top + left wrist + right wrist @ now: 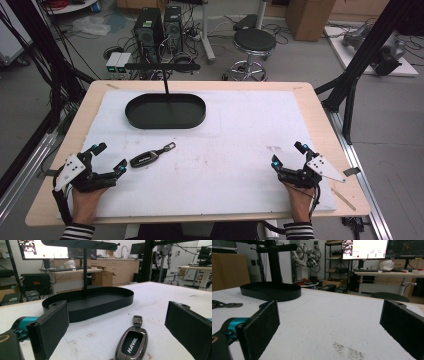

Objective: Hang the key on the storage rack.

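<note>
A car key (145,158) is seen lying on the white mat (235,150) beside the left gripper (110,157). The right gripper (288,154) is held well apart. Both jaws are spread wide, holding nothing.

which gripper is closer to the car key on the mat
Left. The left gripper sits open right beside the car key, which lies just ahead of its jaws in the left gripper view. The right gripper rests open far across the white mat.

Floor behind desk: black stool (254,41), two computer towers (159,26), tangled cables.
Far right corner: cardboard box (309,16).
Background: lit monitor (364,249).
</note>
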Tool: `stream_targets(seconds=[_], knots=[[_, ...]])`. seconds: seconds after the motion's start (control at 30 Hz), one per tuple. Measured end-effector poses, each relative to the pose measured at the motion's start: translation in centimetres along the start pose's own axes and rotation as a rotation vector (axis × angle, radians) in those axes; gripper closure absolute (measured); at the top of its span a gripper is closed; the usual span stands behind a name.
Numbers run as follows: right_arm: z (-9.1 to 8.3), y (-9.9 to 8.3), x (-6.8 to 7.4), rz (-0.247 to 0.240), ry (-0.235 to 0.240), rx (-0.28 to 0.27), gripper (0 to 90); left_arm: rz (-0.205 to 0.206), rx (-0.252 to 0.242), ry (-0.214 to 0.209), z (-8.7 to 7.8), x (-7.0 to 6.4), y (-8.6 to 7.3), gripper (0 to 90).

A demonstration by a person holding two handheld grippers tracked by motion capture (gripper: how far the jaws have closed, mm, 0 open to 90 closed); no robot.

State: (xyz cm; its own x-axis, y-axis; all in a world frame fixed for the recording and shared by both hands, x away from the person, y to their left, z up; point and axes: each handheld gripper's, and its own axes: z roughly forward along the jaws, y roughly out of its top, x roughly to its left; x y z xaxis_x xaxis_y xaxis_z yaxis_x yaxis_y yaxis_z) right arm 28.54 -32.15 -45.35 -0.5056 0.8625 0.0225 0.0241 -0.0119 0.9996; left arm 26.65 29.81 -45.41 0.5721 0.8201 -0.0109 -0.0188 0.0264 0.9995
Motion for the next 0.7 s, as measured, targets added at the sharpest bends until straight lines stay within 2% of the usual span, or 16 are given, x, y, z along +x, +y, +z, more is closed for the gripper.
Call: stream_targets(seconds=[0.3,0.47,0.63,0.7], knots=[[-0.12,-0.05,0.16,-0.022,-0.003,-0.014,1.7,-0.009,0.008,0.003,0.04,0.12,0.03,5.8],[-0.12,-0.04,0.10,-0.016,-0.003,-0.017,1.7,-0.008,0.005,0.003,0.02,0.11,0.03,5.8],[-0.16,-0.04,0.15,-0.012,-0.004,-0.013,1.7,-0.042,-0.005,0.005,-0.06,0.40,0.04,5.8],[-0.16,-0.06,0.17,-0.017,-0.002,-0.019,1.7,-0.045,0.001,0.003,-0.02,0.43,0.08,5.8]])
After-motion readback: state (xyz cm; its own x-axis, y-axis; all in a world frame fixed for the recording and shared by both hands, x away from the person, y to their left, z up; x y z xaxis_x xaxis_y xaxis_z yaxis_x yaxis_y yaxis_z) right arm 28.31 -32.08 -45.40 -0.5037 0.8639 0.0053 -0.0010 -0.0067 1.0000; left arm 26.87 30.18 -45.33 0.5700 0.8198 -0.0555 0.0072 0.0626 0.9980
